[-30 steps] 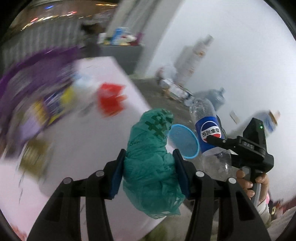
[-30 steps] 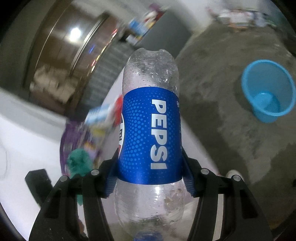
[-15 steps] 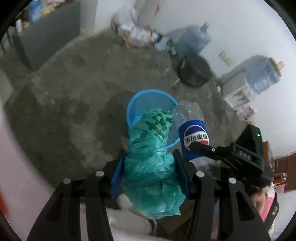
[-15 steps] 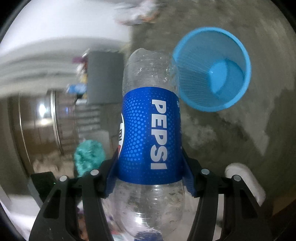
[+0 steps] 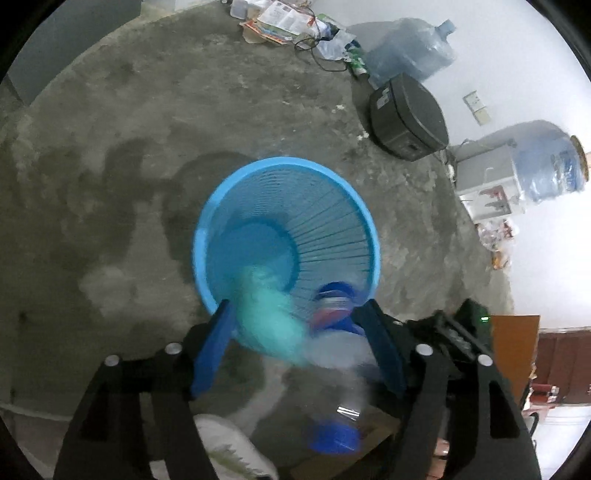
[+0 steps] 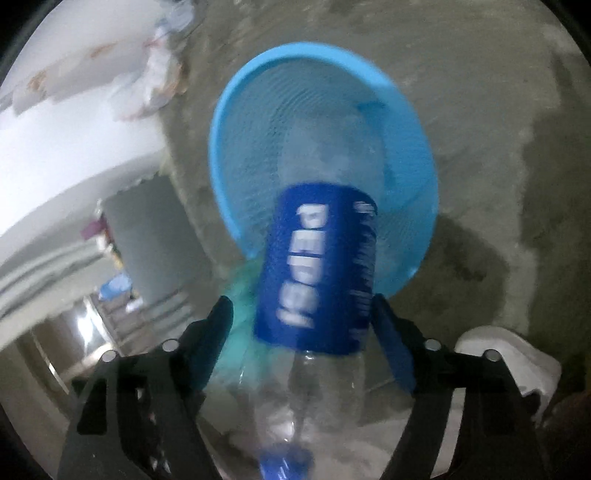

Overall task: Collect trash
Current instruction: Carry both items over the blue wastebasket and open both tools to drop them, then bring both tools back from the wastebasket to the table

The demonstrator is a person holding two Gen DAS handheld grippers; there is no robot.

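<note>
A blue plastic trash basket [image 5: 351, 206] stands on the concrete floor below both grippers; it also shows in the right wrist view [image 6: 406, 110]. My left gripper [image 5: 299, 343] is open, and the teal plastic bag [image 5: 269, 325] is blurred and loose between its fingers, over the basket's near rim. My right gripper [image 6: 303, 336] is open too, and the Pepsi bottle [image 6: 317, 273] is blurred and free of the pads, pointing into the basket. The bottle shows blurred in the left wrist view [image 5: 336, 358], with the bag showing at its left in the right wrist view [image 6: 240, 295].
A black box [image 5: 406, 114], water jugs [image 5: 406, 51] and a dispenser [image 5: 491, 181] stand along the white wall. Litter lies at the far wall [image 5: 280, 18]. A grey cabinet [image 6: 155, 236] stands to the left. A white shoe [image 6: 506, 362] is near the basket.
Both grippers have opened over the basket. The teal bag and the Pepsi bottle have come loose and are dropping toward it. The basket looks closer and more centred.
</note>
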